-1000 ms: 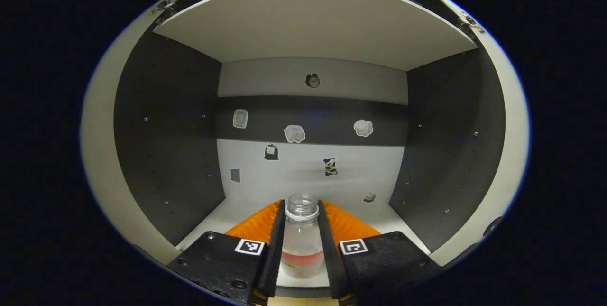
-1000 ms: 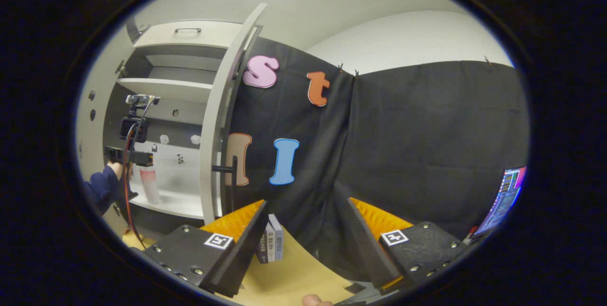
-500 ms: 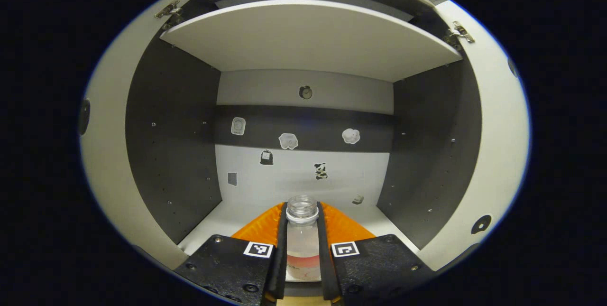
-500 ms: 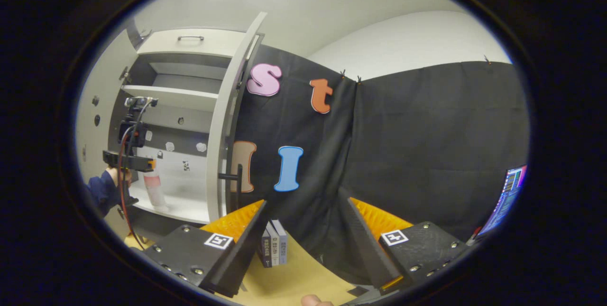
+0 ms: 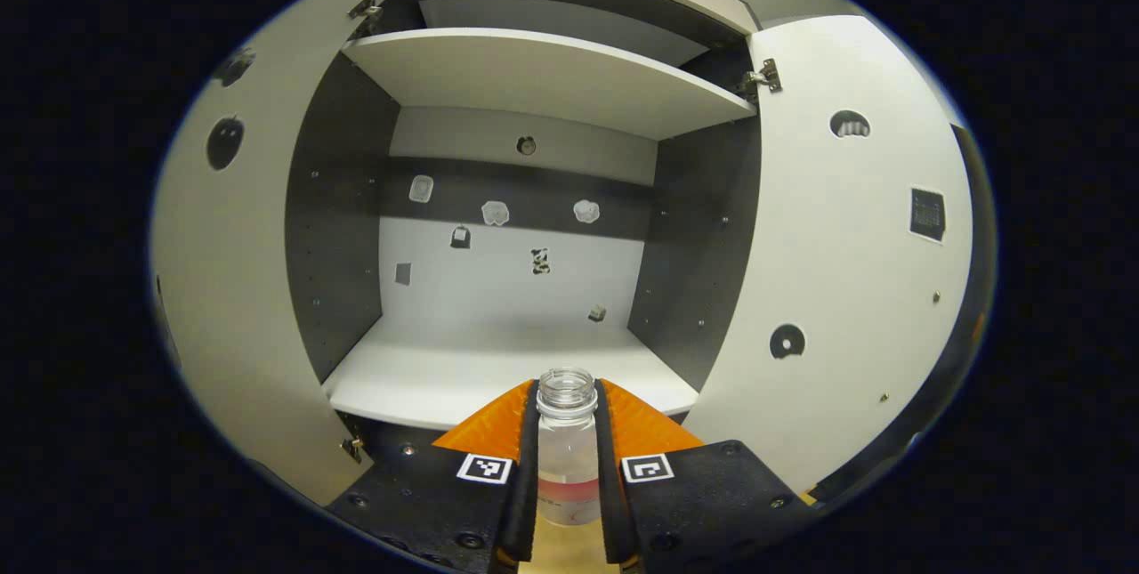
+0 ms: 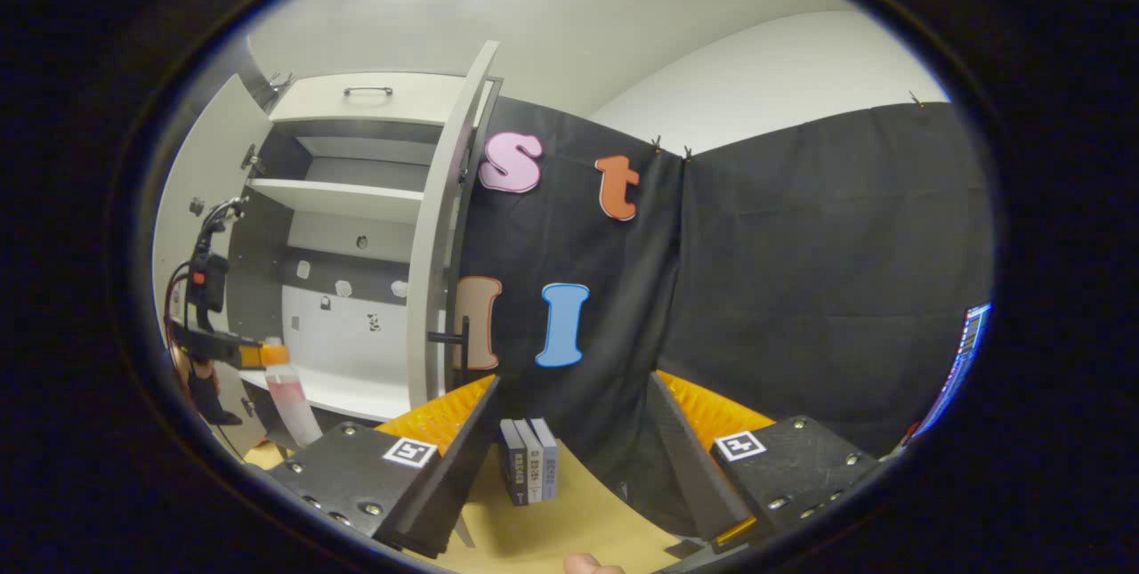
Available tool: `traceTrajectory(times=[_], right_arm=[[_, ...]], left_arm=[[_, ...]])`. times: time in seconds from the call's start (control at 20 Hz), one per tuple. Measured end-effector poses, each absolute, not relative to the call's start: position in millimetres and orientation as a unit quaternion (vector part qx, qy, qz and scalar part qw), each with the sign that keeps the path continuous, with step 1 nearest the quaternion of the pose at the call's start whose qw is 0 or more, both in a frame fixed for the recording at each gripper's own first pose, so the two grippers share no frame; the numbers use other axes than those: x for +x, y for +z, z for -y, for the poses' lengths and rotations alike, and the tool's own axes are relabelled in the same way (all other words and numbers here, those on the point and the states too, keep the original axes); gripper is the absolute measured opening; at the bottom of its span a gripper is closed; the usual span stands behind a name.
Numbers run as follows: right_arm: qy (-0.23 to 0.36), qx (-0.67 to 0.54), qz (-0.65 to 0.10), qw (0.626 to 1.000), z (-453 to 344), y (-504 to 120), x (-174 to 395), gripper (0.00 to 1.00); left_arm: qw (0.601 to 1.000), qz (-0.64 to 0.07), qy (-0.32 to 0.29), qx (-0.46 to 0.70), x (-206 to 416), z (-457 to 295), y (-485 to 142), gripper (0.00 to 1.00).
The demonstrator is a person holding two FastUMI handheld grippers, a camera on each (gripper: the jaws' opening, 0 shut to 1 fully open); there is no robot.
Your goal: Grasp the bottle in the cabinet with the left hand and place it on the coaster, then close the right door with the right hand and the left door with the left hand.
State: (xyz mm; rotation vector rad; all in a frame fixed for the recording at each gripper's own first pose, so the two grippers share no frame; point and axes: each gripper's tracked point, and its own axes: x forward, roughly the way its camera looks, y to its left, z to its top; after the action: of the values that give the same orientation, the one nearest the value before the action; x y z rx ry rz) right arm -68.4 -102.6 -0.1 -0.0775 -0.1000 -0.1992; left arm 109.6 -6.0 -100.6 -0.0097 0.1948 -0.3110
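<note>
A clear, uncapped bottle (image 5: 566, 458) with a pinkish lower part is held upright between the fingers of my left gripper (image 5: 566, 389), which is shut on it just below the neck. The bottle hangs in front of the open cabinet, outside its lower shelf (image 5: 463, 374). The left door (image 5: 231, 289) and right door (image 5: 845, 271) both stand open. In the right gripper view, the left gripper (image 6: 254, 351) with the bottle (image 6: 294, 396) is at the far left, before the cabinet. My right gripper (image 6: 574, 378) is open over the table, with nothing between its fingers.
The right door's edge (image 6: 438, 262) with its dark handle (image 6: 448, 336) stands just left of the right gripper. Three small books (image 6: 530, 472) stand on the tan table (image 6: 569, 521). An upper shelf (image 5: 543, 76) spans the cabinet. A lit screen (image 6: 965, 360) is far right.
The left gripper has drawn back out of the cabinet with the bottle, lifting it off the shelf; both doors now show at the sides. The right gripper stays open and has barely moved.
</note>
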Motion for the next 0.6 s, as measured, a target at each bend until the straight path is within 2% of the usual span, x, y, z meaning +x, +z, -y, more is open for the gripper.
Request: traceTrajectory(times=[0.2, 0.25, 0.3, 0.4, 0.45, 0.5, 0.55, 0.6], right_arm=[[-0.072, -0.030, 0.058, 0.995, 96, 4, -72, 0.98], [-0.064, -0.028, 0.059, 0.996, 94, 5, -73, 0.98], [-0.057, -0.027, 0.061, 0.996, 92, 6, -73, 0.98], [-0.048, -0.024, 0.065, 0.996, 87, 9, -70, 0.98], [-0.044, -0.023, 0.066, 0.997, 83, 9, -66, 0.94], [-0.040, -0.021, 0.066, 0.997, 76, 7, -57, 0.98], [-0.038, -0.020, 0.065, 0.997, 72, 6, -53, 0.94], [-0.037, -0.020, 0.065, 0.997, 73, 7, -54, 1.00]], left_arm=[[0.978, -0.148, -0.145, -0.008, 67, -12, -166, 0.31], [0.977, -0.166, -0.137, -0.019, 57, -18, -187, 0.34], [0.974, -0.185, -0.127, -0.031, 47, -24, -207, 0.31], [0.967, -0.226, -0.106, -0.050, 30, -36, -247, 0.31], [0.965, -0.240, -0.095, -0.054, 23, -42, -263, 0.31], [0.963, -0.250, -0.085, -0.056, 18, -47, -277, 0.31], [0.962, -0.256, -0.078, -0.058, 15, -52, -289, 0.31], [0.961, -0.259, -0.073, -0.058, 13, -55, -298, 0.32]])
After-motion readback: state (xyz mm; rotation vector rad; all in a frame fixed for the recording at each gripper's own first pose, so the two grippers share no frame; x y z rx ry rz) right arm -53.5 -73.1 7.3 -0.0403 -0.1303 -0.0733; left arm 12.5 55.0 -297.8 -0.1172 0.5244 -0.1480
